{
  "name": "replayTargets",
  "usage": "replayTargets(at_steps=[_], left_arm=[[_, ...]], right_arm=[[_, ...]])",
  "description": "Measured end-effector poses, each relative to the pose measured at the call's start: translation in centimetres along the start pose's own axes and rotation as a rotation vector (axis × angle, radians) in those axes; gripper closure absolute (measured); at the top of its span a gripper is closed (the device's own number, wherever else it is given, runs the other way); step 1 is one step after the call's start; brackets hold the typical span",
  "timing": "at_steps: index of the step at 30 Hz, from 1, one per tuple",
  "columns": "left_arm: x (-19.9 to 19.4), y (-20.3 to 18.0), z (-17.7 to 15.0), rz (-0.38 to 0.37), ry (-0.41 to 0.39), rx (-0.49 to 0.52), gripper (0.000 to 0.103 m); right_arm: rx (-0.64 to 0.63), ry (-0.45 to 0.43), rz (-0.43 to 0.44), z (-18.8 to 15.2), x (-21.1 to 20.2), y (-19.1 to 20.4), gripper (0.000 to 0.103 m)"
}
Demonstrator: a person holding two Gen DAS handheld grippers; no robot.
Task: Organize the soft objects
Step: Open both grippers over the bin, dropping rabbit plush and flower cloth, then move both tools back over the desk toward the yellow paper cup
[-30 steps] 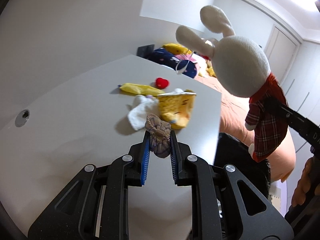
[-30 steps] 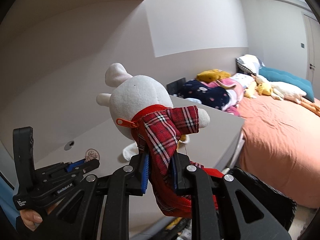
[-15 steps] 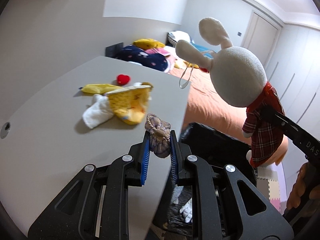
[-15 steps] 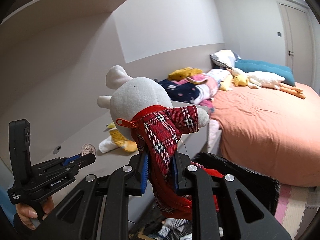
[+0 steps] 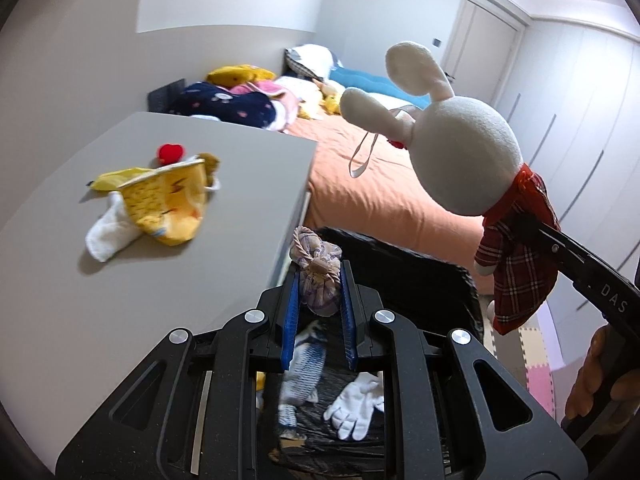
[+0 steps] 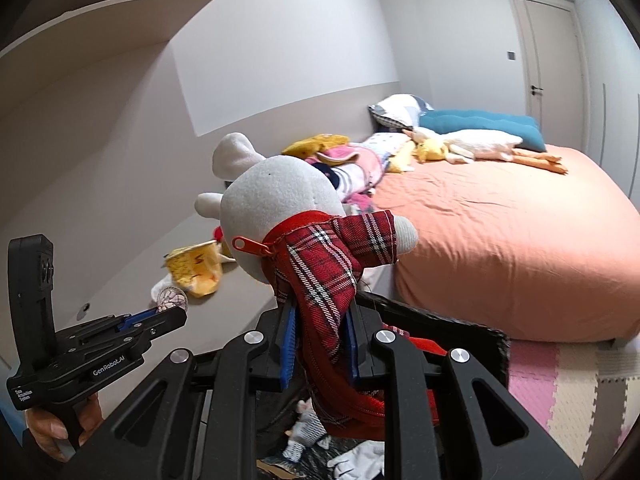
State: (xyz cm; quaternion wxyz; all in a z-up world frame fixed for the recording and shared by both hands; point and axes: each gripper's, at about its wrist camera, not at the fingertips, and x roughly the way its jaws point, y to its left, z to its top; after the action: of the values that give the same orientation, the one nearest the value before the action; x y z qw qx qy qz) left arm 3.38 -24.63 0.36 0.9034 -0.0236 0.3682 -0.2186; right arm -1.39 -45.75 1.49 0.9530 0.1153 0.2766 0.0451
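Both grippers are clamped: left gripper grips a small knotted pouch, right gripper the plaid-clothed rabbit, both over the near black bin; lower them well inside before letting go, so neither toy catches its rim

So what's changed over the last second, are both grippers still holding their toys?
Both grippers swung off the table to above the black bin. The left gripper stays shut on the small checked pouch, the right gripper on the plaid-dressed rabbit. Nothing was let go. The yellow toy, white sock and red heart stayed on the table.
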Motion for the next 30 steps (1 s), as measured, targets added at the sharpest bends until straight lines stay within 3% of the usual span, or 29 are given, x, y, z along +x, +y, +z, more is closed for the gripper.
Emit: replayTargets(at_steps=[15, 17, 18, 20, 21, 25, 30], left_arm=[[2.4, -4.9, 0.0, -0.088, 0.052, 0.102, 0.085], [3.0, -5.5, -0.2, -0.107, 0.077, 0.119, 0.083], [3.5, -5.8, -0.3, -0.126, 0.100, 0.127, 0.079], [4.6, -6.2, -0.6, -0.141, 0.169, 0.139, 0.035], [4.9, -6.3, -0.8, -0.122, 0.182, 0.141, 0.005], [4.7, -6.1, -1.0, -0.062, 0.142, 0.158, 0.006], [4.6, -4.3, -0.5, -0.057, 0.149, 0.098, 0.006]], right_arm=[[0.076, 0.008, -0.090, -0.9, -1.0, -3.9, 0.081], [0.086, 0.020, -0.114, -1.1, -1.0, -4.3, 0.074], [0.087, 0.026, -0.126, -1.2, -1.0, -4.3, 0.068], [0.085, 0.025, -0.164, -1.2, -0.9, -4.5, 0.035], [0.085, 0.012, -0.177, -1.3, -1.1, -4.7, 0.031], [0.097, -0.018, -0.189, -1.1, -1.6, -5.0, 0.027], [0.107, -0.017, -0.175, -0.9, -1.5, -5.2, 0.027]])
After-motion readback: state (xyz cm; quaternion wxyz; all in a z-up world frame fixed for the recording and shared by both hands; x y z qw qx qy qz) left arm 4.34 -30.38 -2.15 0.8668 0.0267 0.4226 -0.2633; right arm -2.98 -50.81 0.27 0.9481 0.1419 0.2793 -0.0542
